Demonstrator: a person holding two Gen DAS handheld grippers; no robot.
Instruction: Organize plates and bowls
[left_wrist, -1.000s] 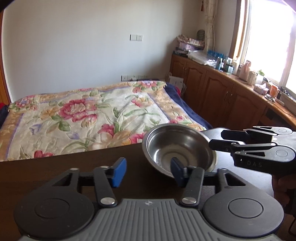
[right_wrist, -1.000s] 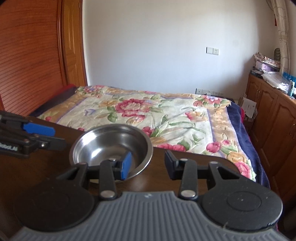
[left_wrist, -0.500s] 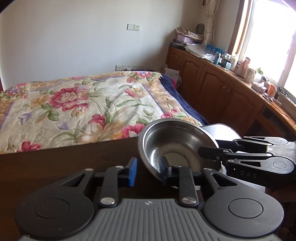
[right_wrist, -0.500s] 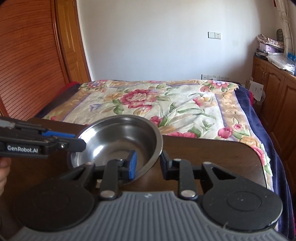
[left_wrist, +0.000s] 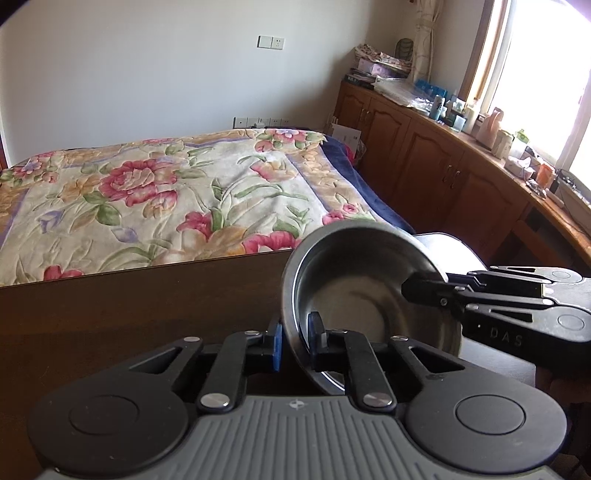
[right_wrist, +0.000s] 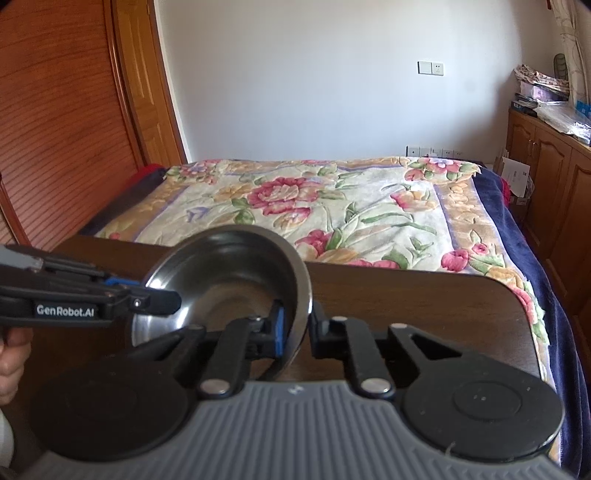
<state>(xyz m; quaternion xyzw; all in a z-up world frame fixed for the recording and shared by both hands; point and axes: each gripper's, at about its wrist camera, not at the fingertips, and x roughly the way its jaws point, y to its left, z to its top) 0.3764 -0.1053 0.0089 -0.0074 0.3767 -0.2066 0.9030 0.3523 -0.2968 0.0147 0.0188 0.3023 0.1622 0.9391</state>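
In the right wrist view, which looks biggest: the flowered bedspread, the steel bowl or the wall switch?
1. Flowered bedspread
2. Steel bowl, though nearness to the camera enlarges it
3. Wall switch

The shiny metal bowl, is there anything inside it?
The metal bowl holds no food. One pad of the left gripper and one pad of the right gripper reach inside, pinching its rim. The right gripper hides part of the bottom.

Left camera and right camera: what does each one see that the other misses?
Only the left wrist view shows the bright window and a second round metal dish behind the bowl. Only the right wrist view shows the slatted wooden door and a hand. Both show the steel bowl pinched at opposite rim sides by the left gripper and right gripper, above the dark table.
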